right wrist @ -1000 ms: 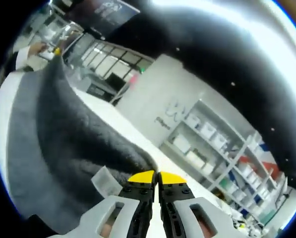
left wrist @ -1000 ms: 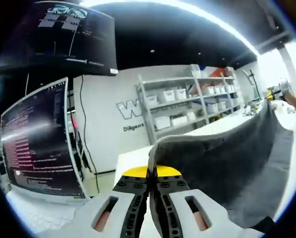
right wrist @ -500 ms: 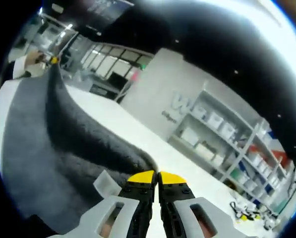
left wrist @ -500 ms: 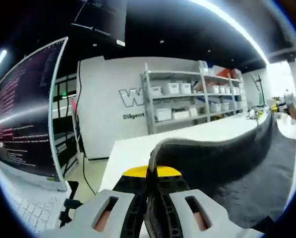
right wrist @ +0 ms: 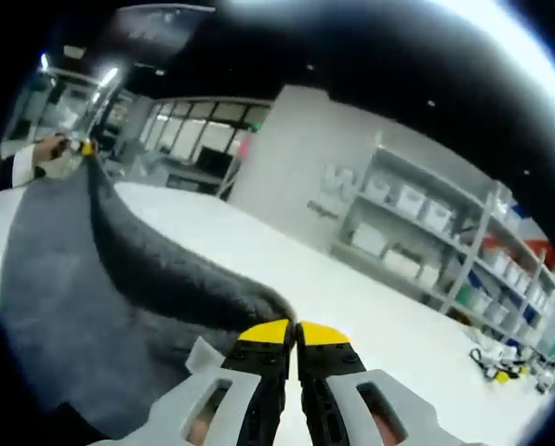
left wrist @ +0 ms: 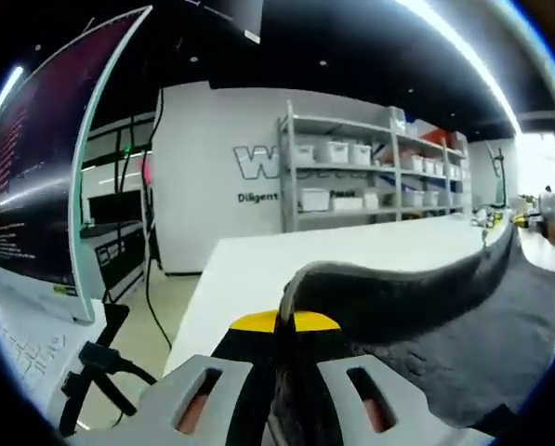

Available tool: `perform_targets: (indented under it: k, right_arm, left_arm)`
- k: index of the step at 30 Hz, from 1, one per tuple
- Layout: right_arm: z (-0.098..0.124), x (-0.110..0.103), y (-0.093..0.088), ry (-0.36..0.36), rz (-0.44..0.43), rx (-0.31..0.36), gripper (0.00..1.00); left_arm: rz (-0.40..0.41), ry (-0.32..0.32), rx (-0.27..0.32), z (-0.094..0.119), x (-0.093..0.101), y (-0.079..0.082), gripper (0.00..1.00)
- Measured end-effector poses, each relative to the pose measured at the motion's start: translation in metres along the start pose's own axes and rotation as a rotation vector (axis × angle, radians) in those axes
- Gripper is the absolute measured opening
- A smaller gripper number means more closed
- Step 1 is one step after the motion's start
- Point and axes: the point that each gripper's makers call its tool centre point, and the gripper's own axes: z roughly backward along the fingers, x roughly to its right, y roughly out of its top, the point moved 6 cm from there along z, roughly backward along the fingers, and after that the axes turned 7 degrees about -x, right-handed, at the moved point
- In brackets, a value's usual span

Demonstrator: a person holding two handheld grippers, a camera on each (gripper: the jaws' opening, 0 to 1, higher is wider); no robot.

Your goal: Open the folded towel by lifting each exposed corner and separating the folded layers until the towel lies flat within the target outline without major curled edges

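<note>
Both cameras have tipped lower since a second ago, bringing more white table (left wrist: 258, 269) into view. One grey towel (left wrist: 426, 316) stretches taut between two grippers, long axis running corner to corner. Left gripper (left wrist: 284, 325) pinches one corner at bottom centre; right gripper (right wrist: 294, 334) seemingly pinches the other, jaws pressed together.

Towel (left wrist: 426, 307) dark grey; table (left wrist: 286, 269) white; fingers (right wrist: 268, 333) yellow-tipped, black.
</note>
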Motion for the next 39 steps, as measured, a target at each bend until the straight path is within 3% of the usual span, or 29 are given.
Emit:
perform_targets:
  k: [10, 29, 39]
  right_arm:
    - [-0.021, -0.008, -0.013, 0.017, -0.044, -0.017, 0.0]
    - [-0.049, -0.017, -0.035, 0.003, -0.025, -0.105, 0.0]
    - [-0.045, -0.029, -0.038, -0.018, -0.013, -0.125, 0.0]
  left_arm:
    - [0.008, 0.021, -0.045, -0.009, -0.001, -0.012, 0.02]
    - [-0.048, 0.049, -0.146, -0.038, -0.005, -0.032, 0.03]
    - [-0.086, 0.047, -0.159, -0.043, -0.001, -0.038, 0.05]
